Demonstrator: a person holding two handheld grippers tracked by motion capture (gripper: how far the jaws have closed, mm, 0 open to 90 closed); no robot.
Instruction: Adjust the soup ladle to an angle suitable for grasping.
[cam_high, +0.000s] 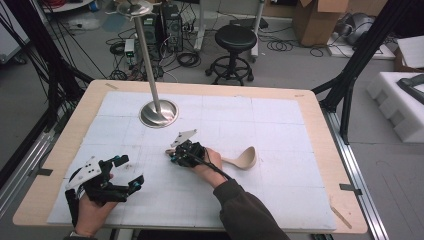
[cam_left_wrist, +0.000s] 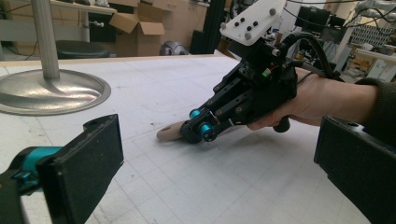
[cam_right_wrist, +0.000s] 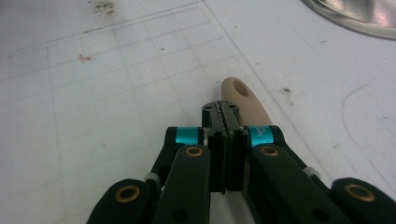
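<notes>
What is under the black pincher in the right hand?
A tan shoehorn lies on the white table, under the shut right gripper. Its holed end pokes out; its middle is covered, so I cannot tell if the jaws touch it.

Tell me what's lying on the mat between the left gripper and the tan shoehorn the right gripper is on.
Nothing: in the high view, bare white mat separates the left gripper from the shoehorn.

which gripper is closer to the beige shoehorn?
Right. The right gripper sits over the handle end of the shoehorn, fingers shut. The left gripper rests open near the table's front left, well apart from it.
</notes>
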